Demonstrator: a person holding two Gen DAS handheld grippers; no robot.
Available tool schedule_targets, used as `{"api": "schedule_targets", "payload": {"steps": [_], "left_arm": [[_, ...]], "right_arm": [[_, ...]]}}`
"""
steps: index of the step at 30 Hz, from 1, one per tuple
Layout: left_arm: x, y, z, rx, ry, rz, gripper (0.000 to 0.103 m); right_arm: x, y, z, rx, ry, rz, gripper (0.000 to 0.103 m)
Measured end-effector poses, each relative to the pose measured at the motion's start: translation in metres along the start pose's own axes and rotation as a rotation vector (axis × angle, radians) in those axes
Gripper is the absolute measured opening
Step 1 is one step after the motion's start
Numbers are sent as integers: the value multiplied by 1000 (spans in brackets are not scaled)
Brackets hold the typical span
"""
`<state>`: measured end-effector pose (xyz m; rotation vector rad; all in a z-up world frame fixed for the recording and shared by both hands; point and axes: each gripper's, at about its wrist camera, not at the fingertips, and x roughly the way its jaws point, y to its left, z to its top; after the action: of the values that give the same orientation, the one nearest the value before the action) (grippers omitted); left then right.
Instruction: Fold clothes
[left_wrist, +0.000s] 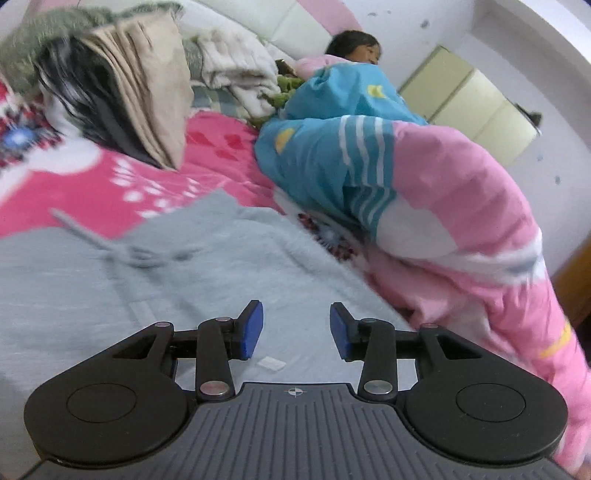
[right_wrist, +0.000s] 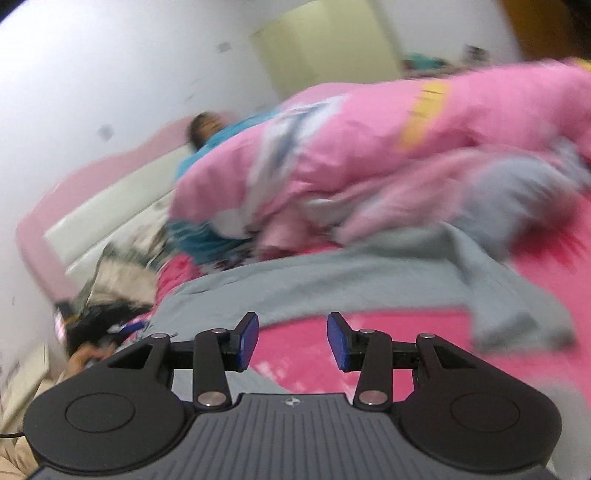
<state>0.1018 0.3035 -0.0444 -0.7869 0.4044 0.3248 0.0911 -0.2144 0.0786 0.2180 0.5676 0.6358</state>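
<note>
The left gripper (left_wrist: 296, 330) is held low and level, its two blue-padded fingers (left_wrist: 252, 329) spread wide apart — nothing is caught between them. The right gripper (right_wrist: 292, 341) is in the same state, jaws parted with a clear gap and empty, but it is tilted, so its view leans to one side. Neither hand holding the grippers can be seen.

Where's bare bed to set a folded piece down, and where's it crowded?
Free: the pink blanket patch ahead of the right tongs, bordered by the grey garment. Also pink blanket between the garment and the beige folded pile. Crowded: the pink-and-blue quilt over a person, and the heap by the headboard.
</note>
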Motion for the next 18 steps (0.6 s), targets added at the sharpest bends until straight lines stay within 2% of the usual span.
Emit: {"api": "schedule_targets", "payload": {"steps": [4,7,10,14,17,18], "left_arm": [[43,-2,-5,-117,-81,83,39],[68,11,-12,-194,-98,143,39],[75,29,-17,-248,-103,143,39],[70,42,-18,-314,-135,109,39],[67,46,-22,-339,-147,100,37],[66,47,-23,-347,-151,97,37]], "right_arm": [[81,42,46,-160,47,105,44],[175,80,80,-264,121,205,44],[288,123,102,-312,272,339,45],[430,190,94,-402,439,460,46],[505,244,67,-503,530,513,48],[522,256,57,-532,550,518,55]]}}
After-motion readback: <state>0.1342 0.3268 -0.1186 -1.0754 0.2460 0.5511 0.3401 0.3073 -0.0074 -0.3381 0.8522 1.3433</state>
